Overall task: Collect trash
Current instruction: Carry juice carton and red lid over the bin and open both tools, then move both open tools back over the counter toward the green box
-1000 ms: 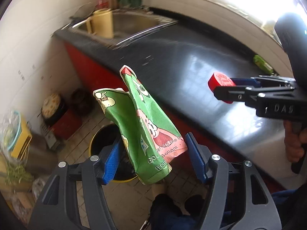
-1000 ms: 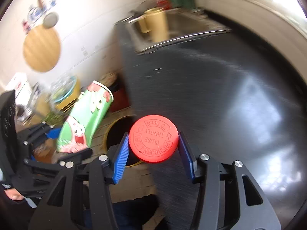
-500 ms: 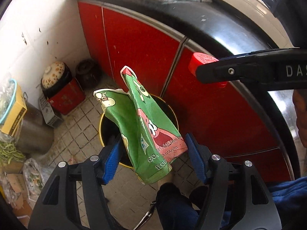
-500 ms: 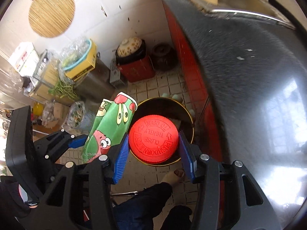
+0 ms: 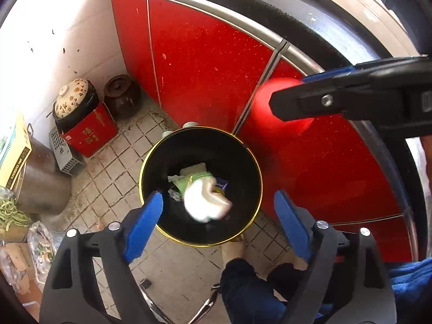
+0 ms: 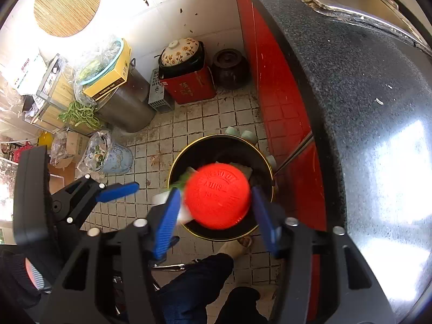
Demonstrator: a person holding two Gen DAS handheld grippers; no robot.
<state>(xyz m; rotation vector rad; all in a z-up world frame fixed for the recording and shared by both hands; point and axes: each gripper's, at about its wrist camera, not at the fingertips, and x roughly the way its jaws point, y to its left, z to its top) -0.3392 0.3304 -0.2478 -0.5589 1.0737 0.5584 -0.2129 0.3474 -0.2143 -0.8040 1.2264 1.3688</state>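
A black trash bin with a gold rim [image 5: 151, 156] [image 6: 175, 170] stands on the tiled floor by the red cabinets. My left gripper [image 5: 216, 224] is open and empty above it. The green wrapper [image 5: 205, 199] is a blurred shape inside the bin's mouth, over other trash. My right gripper [image 6: 216, 210] holds over the bin with a blurred red cap [image 6: 217, 195] between its blue pads; its jaws look slightly parted and I cannot tell whether they still grip it. The cap also shows in the left wrist view [image 5: 272, 105].
Red cabinet doors [image 5: 205, 62] under a black counter [image 6: 364, 94] stand right of the bin. A flowered pot on a red box [image 6: 186, 78], a dark jar [image 6: 229, 67], a steel pot [image 6: 127, 105] and bags of vegetables crowd the floor at left. The person's leg [image 5: 248, 286] is below.
My left gripper has opened and dropped the green wrapper into the bin. Both grippers have swung down over the bin. The red cap is now motion-blurred between the right pads.
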